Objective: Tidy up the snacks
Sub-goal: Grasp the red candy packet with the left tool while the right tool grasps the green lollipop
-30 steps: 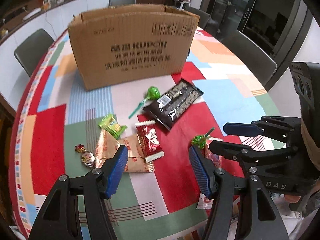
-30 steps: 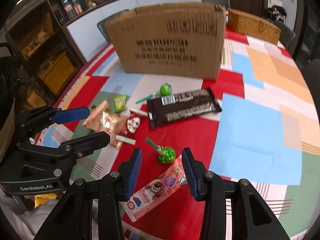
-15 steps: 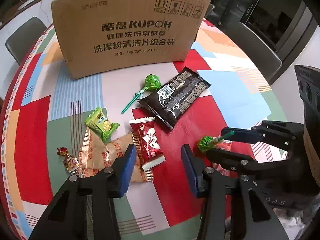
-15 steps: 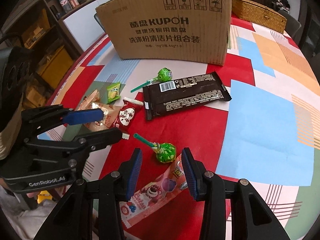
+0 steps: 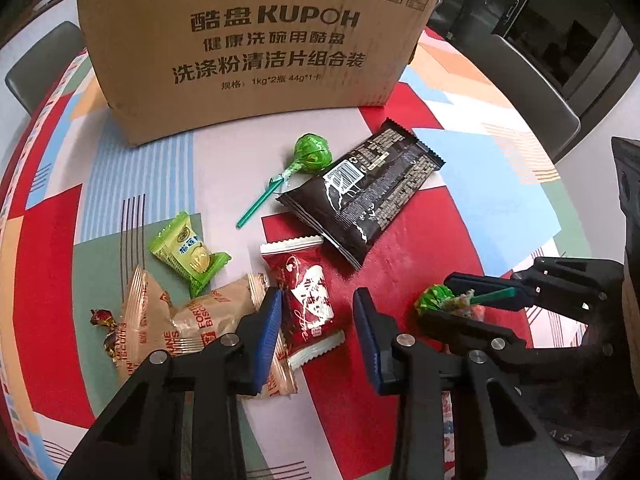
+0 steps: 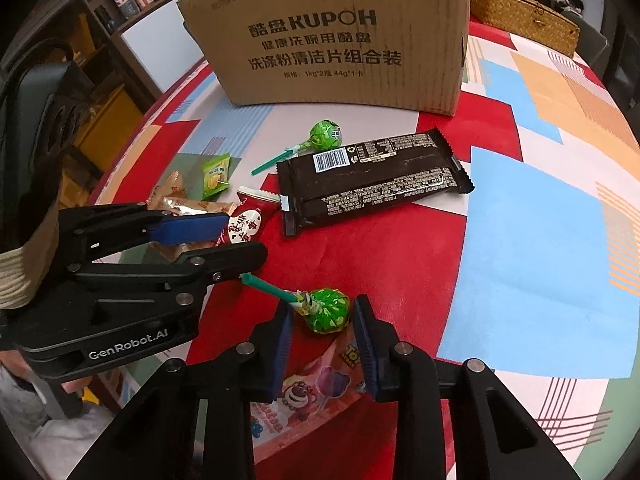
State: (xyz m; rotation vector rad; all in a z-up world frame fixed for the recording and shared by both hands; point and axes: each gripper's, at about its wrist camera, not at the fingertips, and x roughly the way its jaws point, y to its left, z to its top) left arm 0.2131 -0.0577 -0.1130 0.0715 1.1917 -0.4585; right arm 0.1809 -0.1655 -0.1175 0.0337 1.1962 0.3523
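Your left gripper (image 5: 316, 320) is spread open, its fingers straddling the red sachet (image 5: 306, 300), which lies against the tan biscuit pack (image 5: 188, 320). Center on the sachet alone so you don't catch that pack. Your right gripper (image 6: 322, 336) is also open, bracketing the near green lollipop (image 6: 326, 311) on the pink packet (image 6: 316, 384); close on the lollipop's head only. The cardboard box (image 6: 340, 40) stands behind.

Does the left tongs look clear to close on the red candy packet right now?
Probably yes. The left tongs are open, straddling the red candy packet. The tan biscuit wrapper lies against the left finger and might get pinched along with it.
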